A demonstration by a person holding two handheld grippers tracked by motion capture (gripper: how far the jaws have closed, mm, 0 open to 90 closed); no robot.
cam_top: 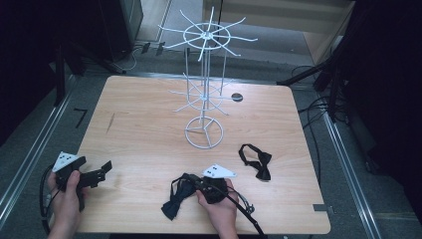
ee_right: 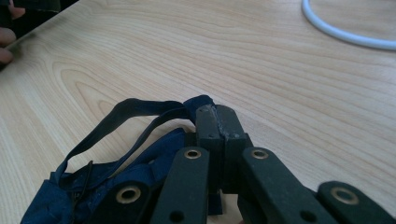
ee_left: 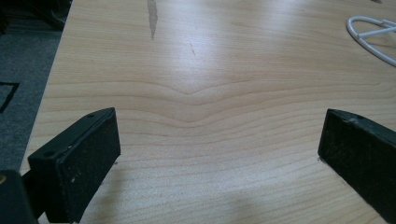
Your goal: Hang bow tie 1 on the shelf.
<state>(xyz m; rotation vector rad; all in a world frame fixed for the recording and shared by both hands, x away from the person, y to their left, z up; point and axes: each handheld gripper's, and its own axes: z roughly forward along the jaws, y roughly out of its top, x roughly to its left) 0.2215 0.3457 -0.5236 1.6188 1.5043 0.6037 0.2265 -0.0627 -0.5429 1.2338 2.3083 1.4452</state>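
Right hand-held gripper clamped on navy bow tie at near table edge, left hand-held gripper wide apart and empty, black bow tie beside white rack.

Bow tie perhaps cut off at bottom edge

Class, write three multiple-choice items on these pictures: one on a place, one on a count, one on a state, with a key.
1. Where does the white wire rack stand on the table?
A. near edge
B. middle, toward the far side
C. left corner

2. How many bow ties lie on the table?
A. one
B. two
C. four

3. How is the left gripper?
A. open
B. shut on a bow tie
C. shut on the rack

Key: B, its ring base sits mid-table; B, the dark blue bow tie and the black bow tie; A, its jaws stand wide apart over bare wood.
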